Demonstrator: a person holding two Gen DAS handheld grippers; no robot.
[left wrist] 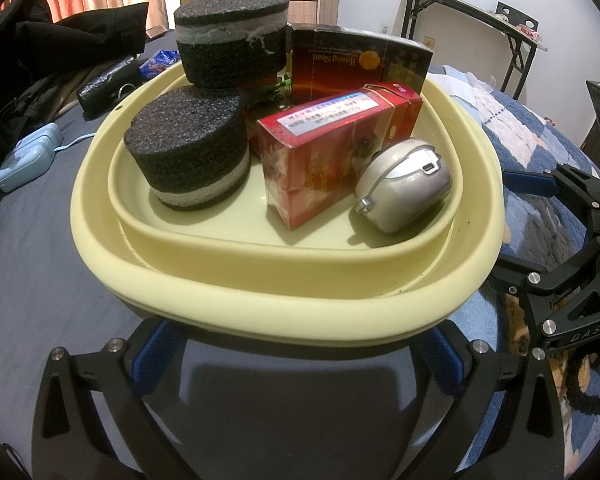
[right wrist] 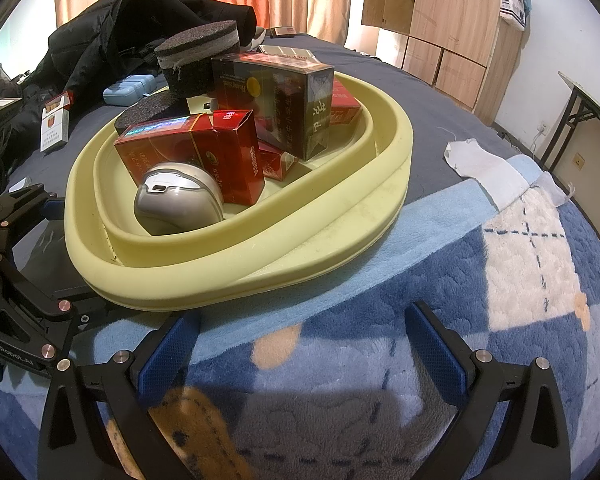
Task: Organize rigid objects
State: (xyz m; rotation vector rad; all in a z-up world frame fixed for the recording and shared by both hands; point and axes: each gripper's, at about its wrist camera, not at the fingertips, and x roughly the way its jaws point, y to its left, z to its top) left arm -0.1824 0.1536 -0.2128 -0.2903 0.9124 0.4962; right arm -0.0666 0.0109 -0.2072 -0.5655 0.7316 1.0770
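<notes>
In the left wrist view, the left gripper [left wrist: 296, 356] is seen with its fingers [left wrist: 150, 356] spread apart and grasping nothing, just before the near rim of a pale yellow basin [left wrist: 260, 304] set on the bed [left wrist: 40, 280]; in the basin are held two black foam discs [left wrist: 188, 156], a red carton [left wrist: 324, 152], a dark box [left wrist: 356, 64] and a silver mouse [left wrist: 406, 186]. In the right wrist view, the right gripper [right wrist: 300, 356] is likewise shown released, over a blue patterned blanket [right wrist: 500, 280] beside the basin [right wrist: 260, 248], with the mouse [right wrist: 176, 204] lying nearest its front wall.

The yellow tub's [left wrist: 288, 312] rim hid the left tool's [left wrist: 296, 356] tips. Small red boxes [right wrist: 274, 162] hid behind bigger ones.
</notes>
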